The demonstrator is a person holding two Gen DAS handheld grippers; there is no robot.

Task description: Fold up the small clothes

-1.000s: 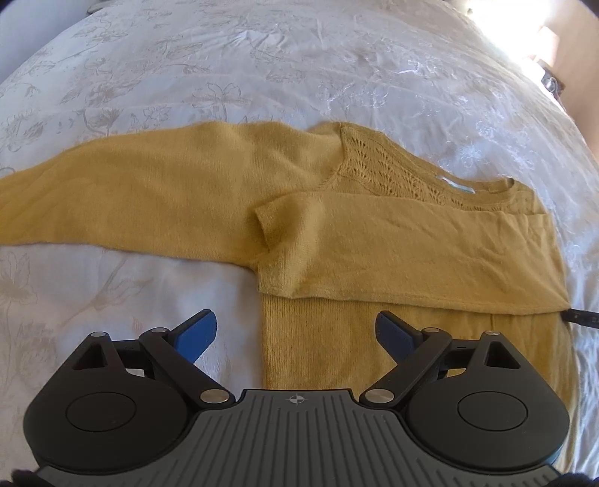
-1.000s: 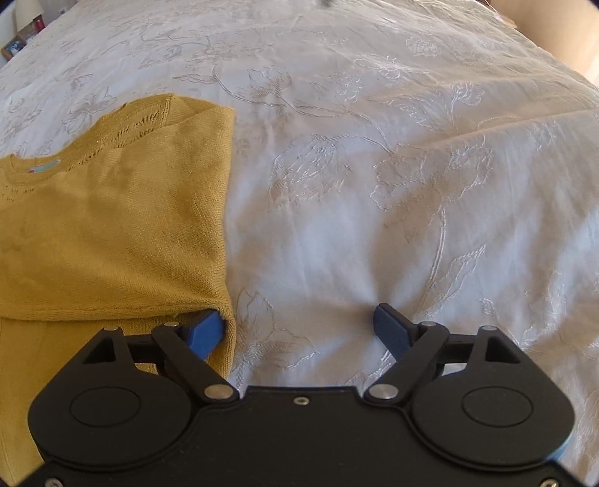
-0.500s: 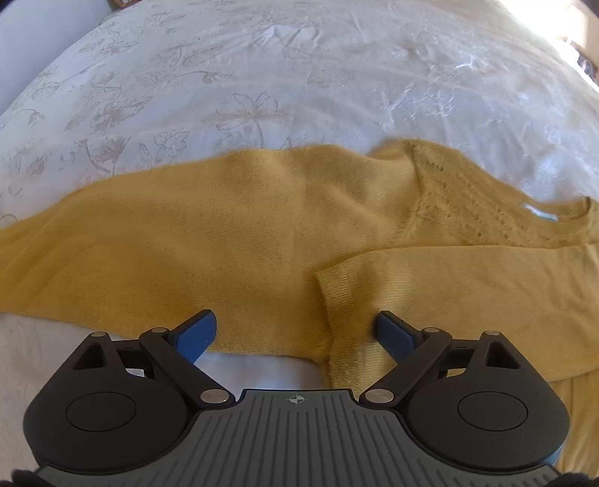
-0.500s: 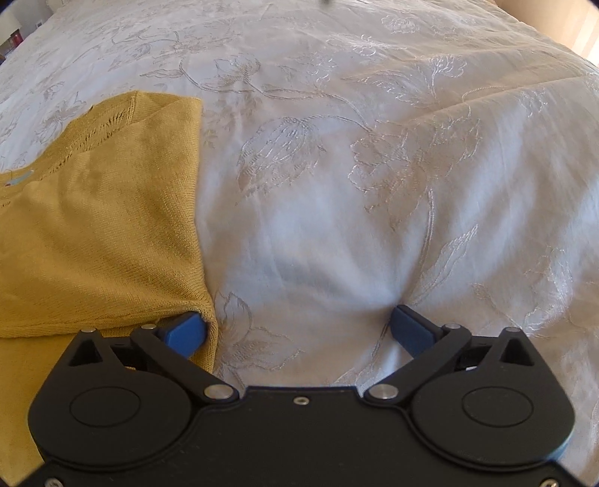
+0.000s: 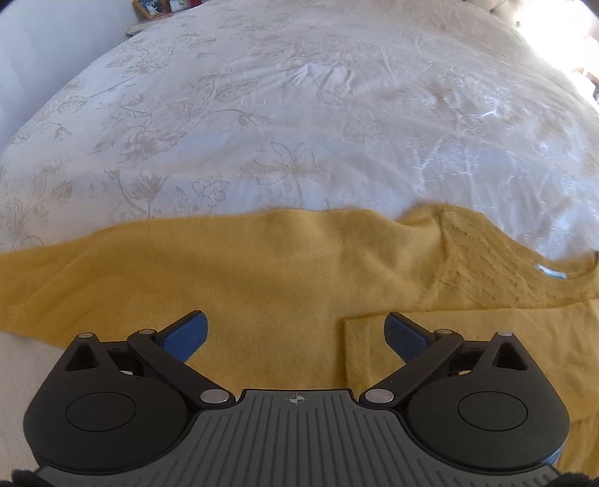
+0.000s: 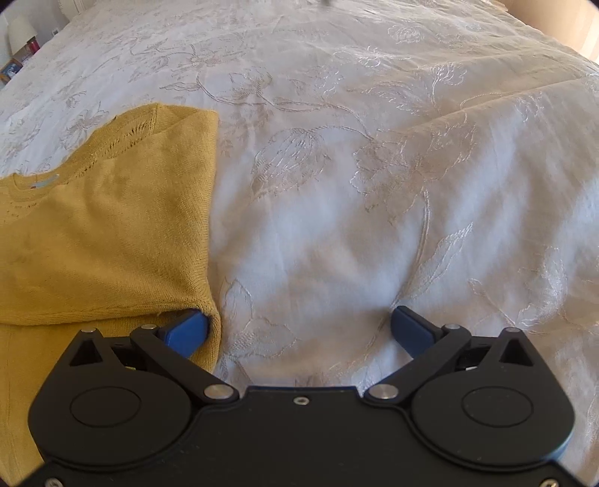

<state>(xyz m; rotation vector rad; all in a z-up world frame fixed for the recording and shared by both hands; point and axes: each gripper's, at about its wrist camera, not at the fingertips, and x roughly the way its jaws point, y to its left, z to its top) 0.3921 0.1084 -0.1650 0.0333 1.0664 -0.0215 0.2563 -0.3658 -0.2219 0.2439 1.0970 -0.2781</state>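
A mustard yellow knit sweater (image 5: 262,269) lies flat on the bed. One sleeve (image 5: 75,277) stretches out to the left, and the other sleeve is folded across the chest, its cuff (image 5: 367,337) near my left gripper's right finger. My left gripper (image 5: 295,318) hovers over the sweater where the outstretched sleeve begins; its jaws are opening and grip nothing. In the right wrist view the sweater's folded side edge (image 6: 209,224) runs down to my right gripper (image 6: 299,312). That gripper is open, its left fingertip (image 6: 187,331) against the fabric edge and bare bedspread between the jaws.
A white bedspread (image 6: 393,180) with embroidered flowers covers the whole bed (image 5: 299,112). A lamp (image 6: 20,32) and small items stand beyond the bed's far left corner. Picture frames (image 5: 157,5) show past the far edge in the left wrist view.
My left gripper has travelled left along the sweater, from its side hem to the start of the outstretched sleeve, and its jaws stand a bit wider. My right gripper's jaws widened; it barely moved.
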